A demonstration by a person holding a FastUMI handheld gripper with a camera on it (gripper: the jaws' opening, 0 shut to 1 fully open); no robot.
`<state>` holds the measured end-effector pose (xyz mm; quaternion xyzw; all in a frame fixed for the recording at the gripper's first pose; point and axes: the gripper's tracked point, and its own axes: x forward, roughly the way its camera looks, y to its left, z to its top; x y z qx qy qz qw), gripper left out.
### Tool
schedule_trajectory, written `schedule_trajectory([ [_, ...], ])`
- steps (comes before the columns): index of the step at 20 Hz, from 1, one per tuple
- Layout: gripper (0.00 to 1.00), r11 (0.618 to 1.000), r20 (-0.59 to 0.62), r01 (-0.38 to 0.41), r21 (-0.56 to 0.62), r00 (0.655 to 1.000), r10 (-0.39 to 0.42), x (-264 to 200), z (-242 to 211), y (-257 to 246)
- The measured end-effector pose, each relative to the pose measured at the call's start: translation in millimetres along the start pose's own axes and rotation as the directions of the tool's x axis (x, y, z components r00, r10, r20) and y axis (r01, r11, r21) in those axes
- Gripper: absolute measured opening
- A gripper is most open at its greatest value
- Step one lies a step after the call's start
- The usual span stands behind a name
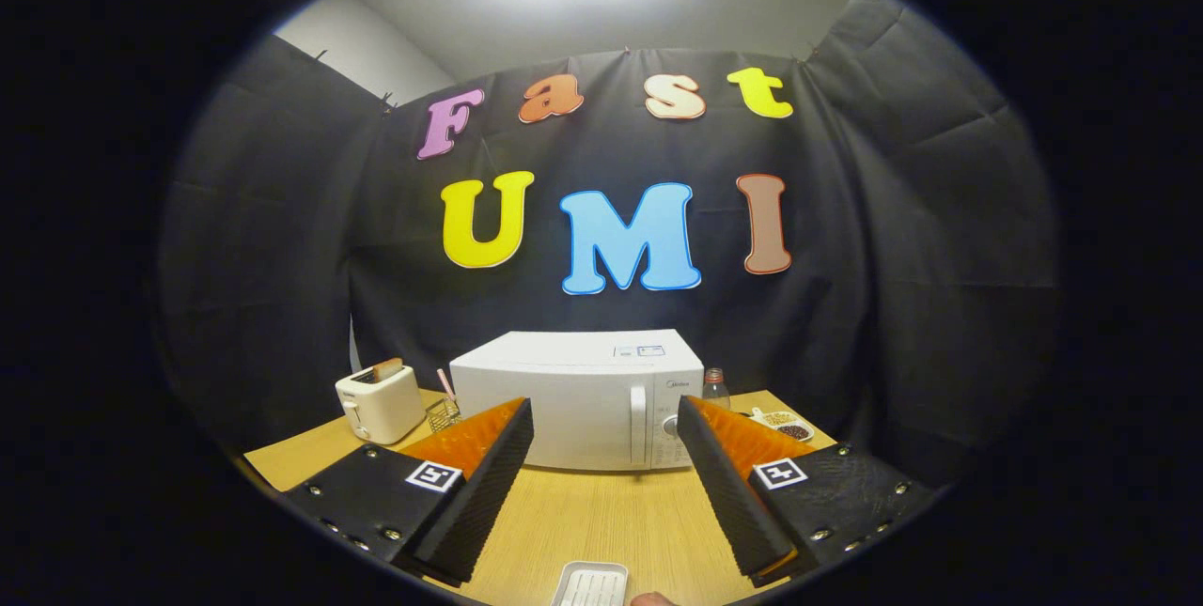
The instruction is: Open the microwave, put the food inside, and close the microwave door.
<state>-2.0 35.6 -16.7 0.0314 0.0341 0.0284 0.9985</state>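
Gripper view, looking forward along the two fingers. The hand-held gripper [604,418] was held above the wooden table [601,512] with its fingers [479,484] spread wide apart and nothing between them; neither finger touched any object. Beyond the fingertips, towards the far side of the table, stood the white microwave [575,399], its door shut, with a vertical handle [638,426] near the right side of the front and a control panel just right of the handle, partly hidden by the right finger. Left of the microwave, and apart from it, sat a white toaster [380,403] with a slice of toast [386,368] standing in its slot. Between the toaster and the microwave was a small wire basket [443,414] with a pink stick rising above it. At the right rear corner of the microwave stood a small bottle [715,387], and further right lay a shallow white dish [785,425] holding dark and pale food, just beyond the right fingertip. On the near side of the table, below and between the fingers, lay a white ridged tray [590,583], its contents not discernible, with a fingertip of a person [652,599] just right of it
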Motion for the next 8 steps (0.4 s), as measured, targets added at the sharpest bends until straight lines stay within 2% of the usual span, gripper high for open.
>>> schedule_trajectory([
  [8,0.97,1.000,0.026,0.004,0.008,1.000,-0.004,-9.4,15.0,-4.0],
])
